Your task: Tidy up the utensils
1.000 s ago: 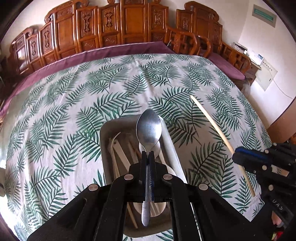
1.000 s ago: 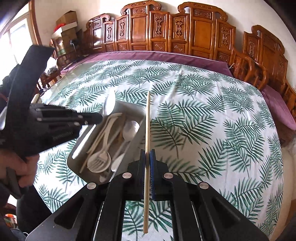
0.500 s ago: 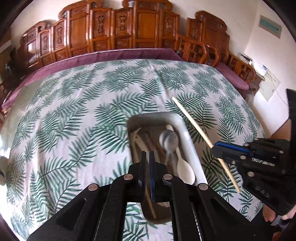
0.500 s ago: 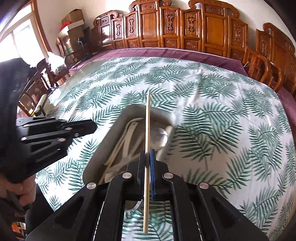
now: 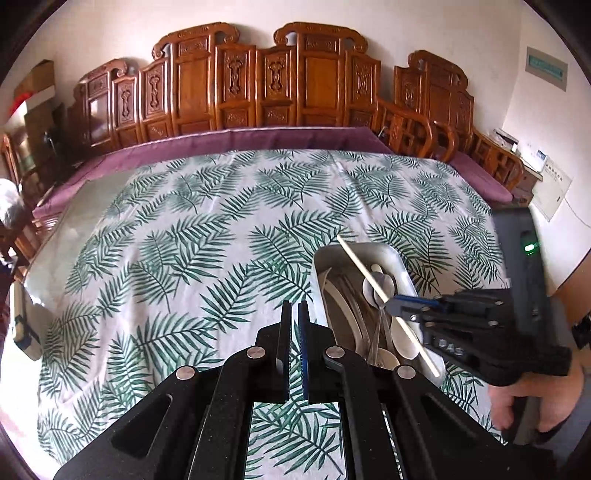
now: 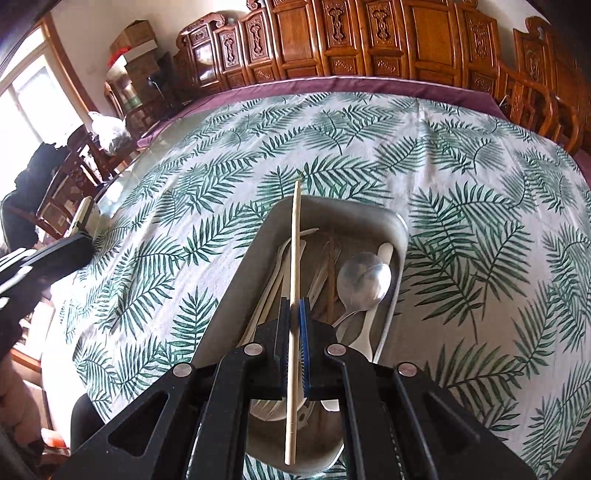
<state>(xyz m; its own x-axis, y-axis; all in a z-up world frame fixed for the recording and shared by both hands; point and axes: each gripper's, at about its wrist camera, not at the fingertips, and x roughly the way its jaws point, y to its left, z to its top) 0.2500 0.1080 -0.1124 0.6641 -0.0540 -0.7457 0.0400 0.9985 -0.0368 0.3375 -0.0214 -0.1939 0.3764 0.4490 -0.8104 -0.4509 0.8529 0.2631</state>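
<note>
We are in a home, in a big living or dining room. Carved wooden chairs [image 5: 266, 85] stand in a row by the wall. A table [image 5: 207, 229] wears a leaf-print cloth. Boxes [image 6: 135, 35] are piled in one corner by a bright window [image 6: 22, 96].

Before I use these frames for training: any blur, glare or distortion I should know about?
Left wrist view: strong fisheye bending of the table edge, dark vignette corners; the right gripper with its chopstick is slightly motion-soft. Right wrist view: the window is blown out white; the tray and spoon are sharp.
</note>
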